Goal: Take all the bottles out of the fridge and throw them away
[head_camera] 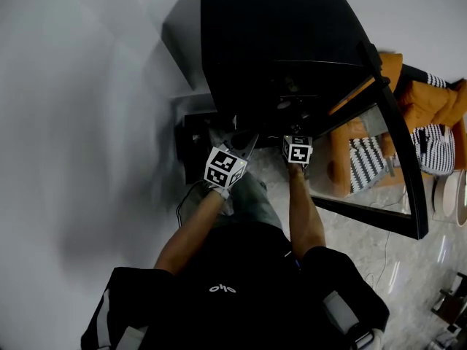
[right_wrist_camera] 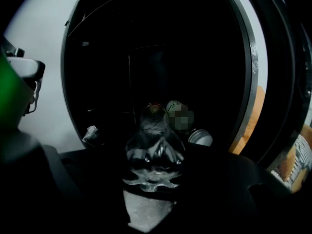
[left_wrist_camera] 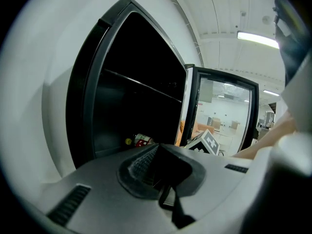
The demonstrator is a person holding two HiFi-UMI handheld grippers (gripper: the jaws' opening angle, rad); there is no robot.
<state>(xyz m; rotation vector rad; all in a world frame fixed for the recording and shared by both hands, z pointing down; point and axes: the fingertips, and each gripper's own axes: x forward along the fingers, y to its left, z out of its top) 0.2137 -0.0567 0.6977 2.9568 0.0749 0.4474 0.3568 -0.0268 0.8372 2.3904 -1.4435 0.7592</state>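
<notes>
The right gripper (right_wrist_camera: pixel 154 179) points into the open fridge (head_camera: pixel 277 49), its jaws spread wide around a clear plastic bottle (right_wrist_camera: pixel 155 150). The left gripper (left_wrist_camera: pixel 161 172) hovers outside, jaws clenched and empty.

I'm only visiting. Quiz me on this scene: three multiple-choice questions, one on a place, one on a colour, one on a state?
1. Where is the small bottle with a yellow cap and red label? A low inside the black fridge; B on top of it; C on the floor.
2. What colour is the upholstered sofa? A blue; B orange; C green.
3. The fridge's glass-paned door is: A shut; B removed; C open.
Answers: A, it lies below the shelf; B, orange fabric shows; C, it stands swung wide.
</notes>
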